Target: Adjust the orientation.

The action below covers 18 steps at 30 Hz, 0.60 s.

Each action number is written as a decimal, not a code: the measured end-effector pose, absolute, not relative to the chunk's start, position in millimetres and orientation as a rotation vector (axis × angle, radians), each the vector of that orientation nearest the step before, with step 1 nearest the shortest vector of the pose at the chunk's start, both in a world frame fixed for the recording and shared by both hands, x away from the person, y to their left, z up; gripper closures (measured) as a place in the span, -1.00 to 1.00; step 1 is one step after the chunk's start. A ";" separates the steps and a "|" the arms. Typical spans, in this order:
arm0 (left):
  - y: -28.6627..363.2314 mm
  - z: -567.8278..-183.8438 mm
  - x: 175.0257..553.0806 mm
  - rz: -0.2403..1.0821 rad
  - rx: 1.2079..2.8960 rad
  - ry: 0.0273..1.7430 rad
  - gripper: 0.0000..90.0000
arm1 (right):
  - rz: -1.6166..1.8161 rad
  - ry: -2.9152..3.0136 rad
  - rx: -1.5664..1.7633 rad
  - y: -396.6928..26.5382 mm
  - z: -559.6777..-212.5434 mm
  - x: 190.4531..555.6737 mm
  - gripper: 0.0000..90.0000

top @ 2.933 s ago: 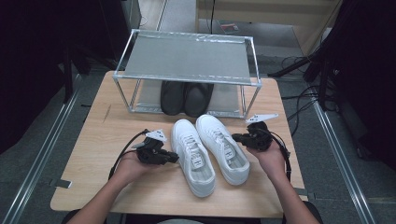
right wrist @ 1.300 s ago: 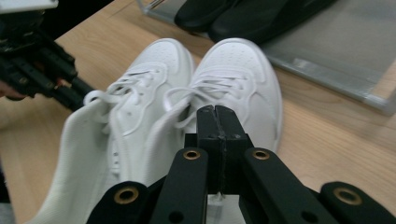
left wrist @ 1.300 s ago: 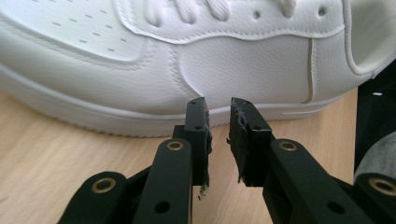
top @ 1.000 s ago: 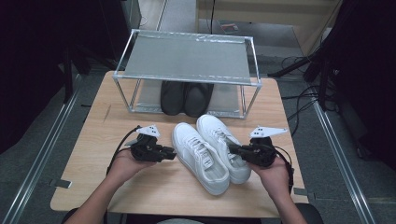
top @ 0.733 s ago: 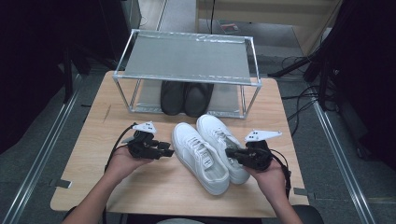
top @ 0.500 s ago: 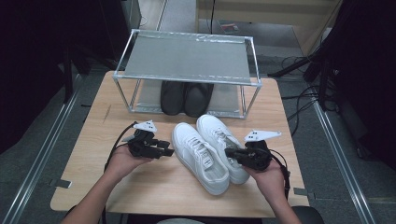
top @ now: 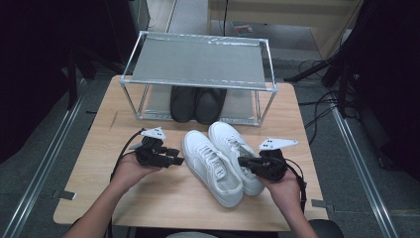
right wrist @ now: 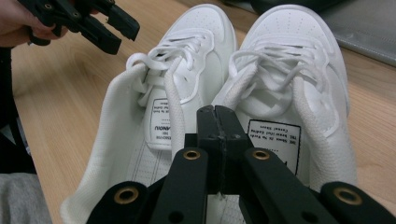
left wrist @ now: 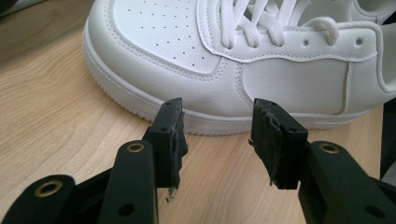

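Note:
Two white sneakers lie side by side mid-table, the left one (top: 212,167) (left wrist: 243,70) (right wrist: 154,116) and the right one (top: 233,146) (right wrist: 299,93), toes angled toward the far left. My left gripper (top: 177,160) (left wrist: 217,126) points at the left shoe's outer side. Its jaws have just been opening, and nothing is between them. My right gripper (top: 242,161) (right wrist: 217,122) is shut. Its tips sit over the spot where the two shoes' collars meet. I see nothing pinched between its pads.
A metal rack (top: 198,62) stands at the back of the wooden table (top: 94,148), with a pair of black shoes (top: 197,103) under its mesh shelf. Bare wood lies left of my left hand and along the near edge. Cables trail off the right side.
Since the earliest frame the sneakers have turned, toes swinging left, and my right gripper has come nearer, to their heel end. My left gripper's jaws stand wider than a second ago.

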<state>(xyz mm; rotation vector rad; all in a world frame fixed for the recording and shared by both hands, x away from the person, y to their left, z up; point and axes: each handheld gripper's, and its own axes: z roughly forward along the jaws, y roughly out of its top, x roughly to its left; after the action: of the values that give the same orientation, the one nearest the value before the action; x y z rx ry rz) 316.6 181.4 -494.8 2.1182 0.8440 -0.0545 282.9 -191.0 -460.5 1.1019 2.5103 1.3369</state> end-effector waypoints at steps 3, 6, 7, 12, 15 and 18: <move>183.4 -494.4 316.9 -0.050 2.121 0.846 0.17 | 1.370 2.500 1.110 -190.9 -458.6 282.3 0.91; 184.5 -494.8 316.7 -0.047 2.126 0.851 0.15 | 1.382 2.488 1.097 -187.7 -457.9 280.2 0.75; 184.7 -494.8 316.6 -0.045 2.127 0.852 0.14 | 1.391 2.480 1.099 -187.2 -457.5 279.2 0.68; 186.2 -493.9 316.7 -0.035 2.124 0.852 0.13 | 1.368 2.426 1.101 -186.9 -455.8 274.5 0.48; 186.7 -494.3 317.3 -0.040 2.126 0.852 0.13 | 1.354 2.437 1.114 -186.8 -458.3 276.1 0.42; 187.0 -494.6 317.5 -0.036 2.130 0.852 0.12 | 1.323 2.444 1.113 -181.2 -459.9 276.7 0.32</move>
<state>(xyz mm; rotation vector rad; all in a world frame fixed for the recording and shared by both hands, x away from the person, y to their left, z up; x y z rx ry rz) 317.5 187.0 -494.6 2.1296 0.8519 -0.0365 276.7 -181.2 -459.9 1.1133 2.4436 1.3231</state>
